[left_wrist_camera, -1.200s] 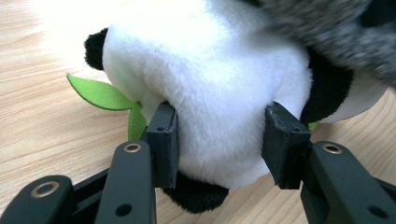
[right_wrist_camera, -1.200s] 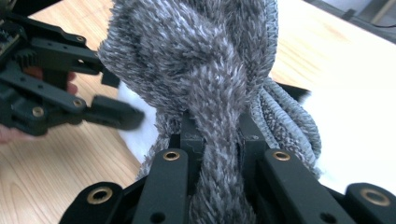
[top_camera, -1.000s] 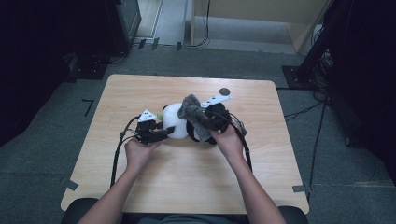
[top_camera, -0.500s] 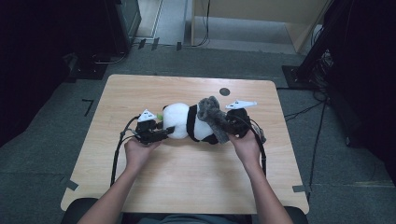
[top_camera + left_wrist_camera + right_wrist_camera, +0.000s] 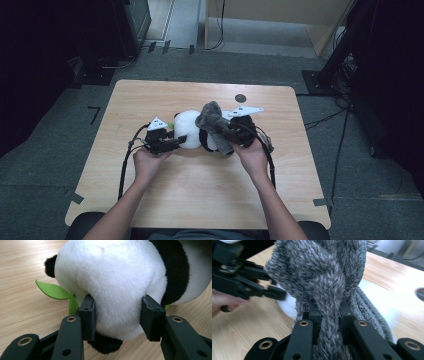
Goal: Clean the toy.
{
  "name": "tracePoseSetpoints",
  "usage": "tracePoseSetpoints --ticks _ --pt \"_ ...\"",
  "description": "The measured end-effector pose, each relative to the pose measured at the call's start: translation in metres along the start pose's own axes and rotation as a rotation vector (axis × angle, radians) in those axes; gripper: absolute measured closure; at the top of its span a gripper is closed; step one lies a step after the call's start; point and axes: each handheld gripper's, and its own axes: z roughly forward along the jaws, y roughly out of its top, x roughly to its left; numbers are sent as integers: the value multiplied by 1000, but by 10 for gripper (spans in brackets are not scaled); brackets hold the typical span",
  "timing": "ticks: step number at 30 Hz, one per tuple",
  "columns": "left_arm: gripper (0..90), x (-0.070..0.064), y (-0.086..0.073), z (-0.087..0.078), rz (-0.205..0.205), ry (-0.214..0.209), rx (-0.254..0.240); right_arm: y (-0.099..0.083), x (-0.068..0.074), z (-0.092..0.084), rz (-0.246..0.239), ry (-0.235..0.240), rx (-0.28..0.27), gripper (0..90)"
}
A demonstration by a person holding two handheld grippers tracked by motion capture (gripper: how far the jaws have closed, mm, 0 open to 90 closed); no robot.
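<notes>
The plush panda (image 5: 192,131) lies mid-table (image 5: 150,195). The left gripper (image 5: 117,312) pinches the panda's white end between its pads; the right gripper (image 5: 329,315), jaws pressed on it, clamps a grey fuzzy cloth (image 5: 324,277) draped over the panda's right side

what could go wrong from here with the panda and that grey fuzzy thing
The right gripper pinches only a bunched fold of the grey fuzzy cloth, so it could slip free. The left gripper squeezes soft plush on the panda, which might squirm out or roll on the table.
</notes>
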Motion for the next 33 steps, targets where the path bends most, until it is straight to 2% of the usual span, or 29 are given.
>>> tracePoseSetpoints --ticks 5,9,14,18,23,29,33 --pt "535 0 0 0 4 1 -1 10 23 29 -39 46 23 789" --pt "536 -1 0 0 4 0 1 14 36 51 -44 70 39 788" --pt "538 -1 0 0 3 2 10 7 39 70 -68 66 78 789" --pt "541 -1 0 0 0 1 16 -4 37 71 -94 73 67 791" --pt "543 0 0 0 -2 -4 18 -15 35 67 -115 79 84 793" --pt "547 0 0 0 -4 -8 19 -28 31 64 -123 91 88 794" --pt "550 0 0 0 -5 -9 17 -36 29 60 -124 93 118 795"
